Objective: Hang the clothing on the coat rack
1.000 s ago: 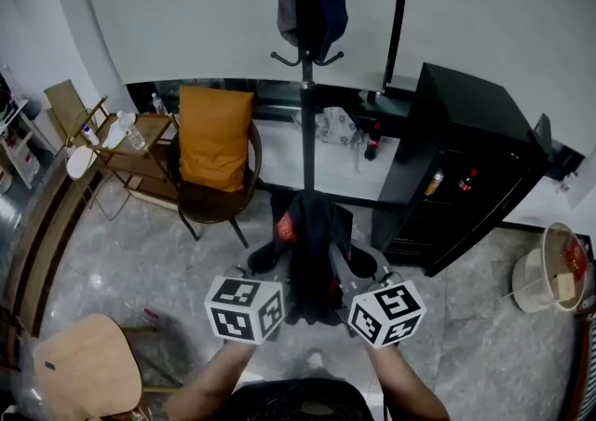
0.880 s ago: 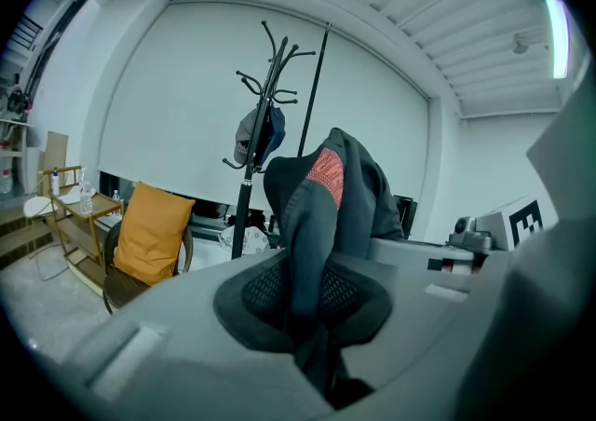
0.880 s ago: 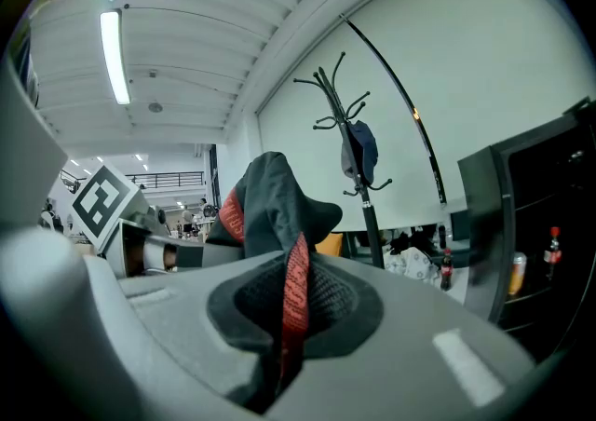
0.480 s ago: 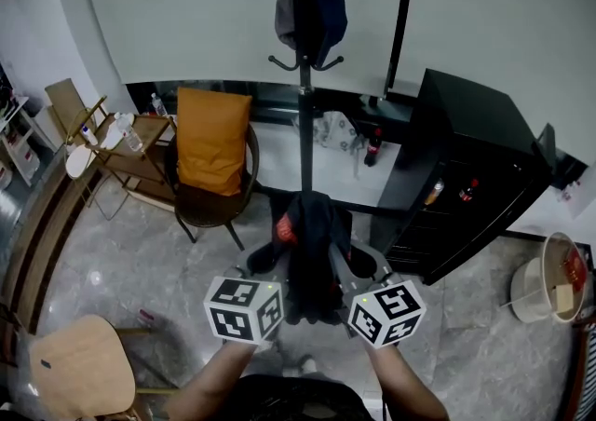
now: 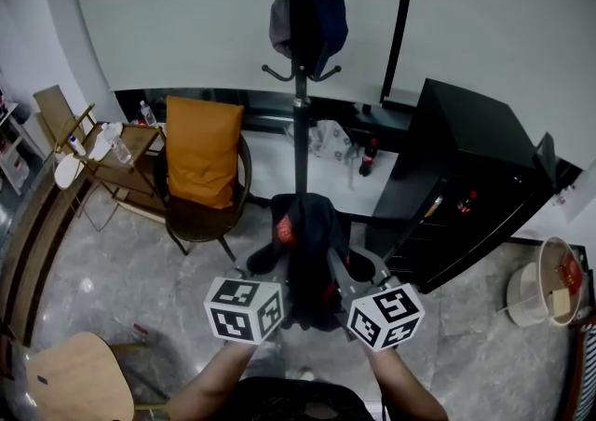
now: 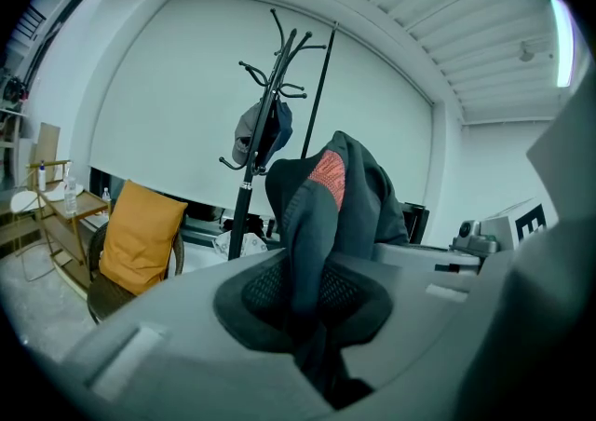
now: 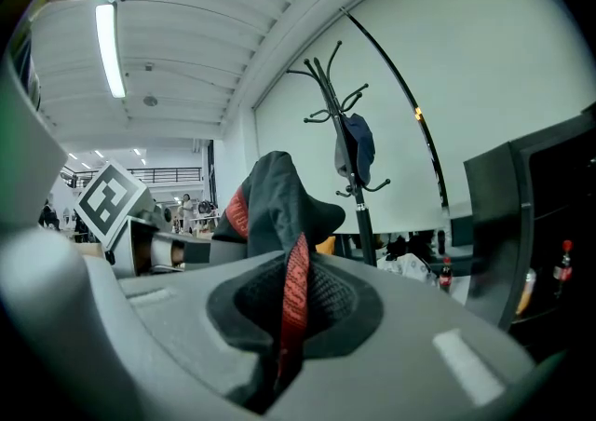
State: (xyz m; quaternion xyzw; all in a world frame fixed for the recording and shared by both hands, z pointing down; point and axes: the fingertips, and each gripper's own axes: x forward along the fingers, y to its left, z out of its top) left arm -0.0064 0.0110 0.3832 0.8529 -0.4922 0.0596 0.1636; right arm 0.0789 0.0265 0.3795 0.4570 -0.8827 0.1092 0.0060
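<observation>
1. The left gripper point(image 6: 312, 321) has its jaws nearly together, pinching a fold of the dark garment point(image 5: 312, 247). The right gripper point(image 7: 287, 317) is clamped the same way on a red-edged strip of that garment.
2. The garment hangs bunched between the two grippers, draped over and just ahead of their tips, clear of the floor.
3. The coat rack point(image 5: 299, 102) stands well ahead of both grippers, straight beyond the garment. A dark cap point(image 5: 307, 11) fills one upper hook; other hooks look free.
4. As I judge it, the pick-up is done. Closing on the rack, raising the garment to a hook and letting go are left.
5. A red patch point(image 5: 282, 231) on the garment, on the left gripper's side, carries print too small to read, and so does the red strip. The bottle point(image 5: 370, 155) ahead and right of the right gripper has a red label, brand illegible.
</observation>
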